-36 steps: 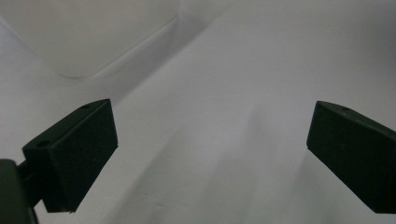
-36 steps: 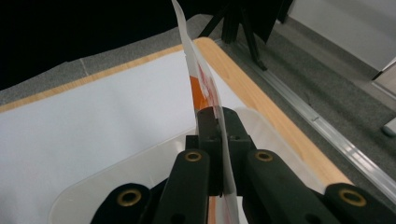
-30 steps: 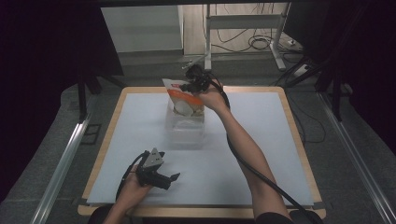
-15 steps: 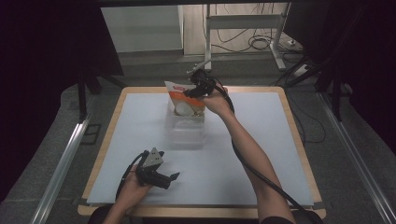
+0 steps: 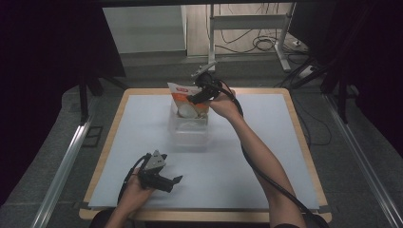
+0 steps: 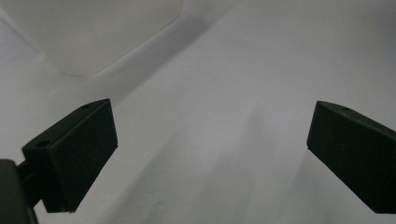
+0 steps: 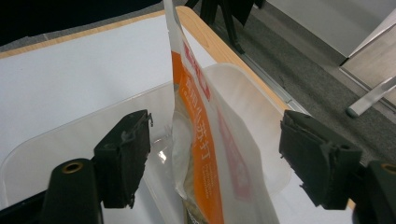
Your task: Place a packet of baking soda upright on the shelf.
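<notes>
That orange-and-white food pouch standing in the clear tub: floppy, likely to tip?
Probably floppy: the orange-and-white food pouch is thin film and bulges low. It leans on the clear plastic tub, so it may topple. Right gripper jaws, just opening, straddle it without touching.

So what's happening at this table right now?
A person is working with a handheld gripper in each hand. The right gripper has just been opening around an orange-and-white snack bag standing in a clear plastic box; the bag sits between the jaws, untouched. The left gripper rests open on the white table, holding nothing.
</notes>
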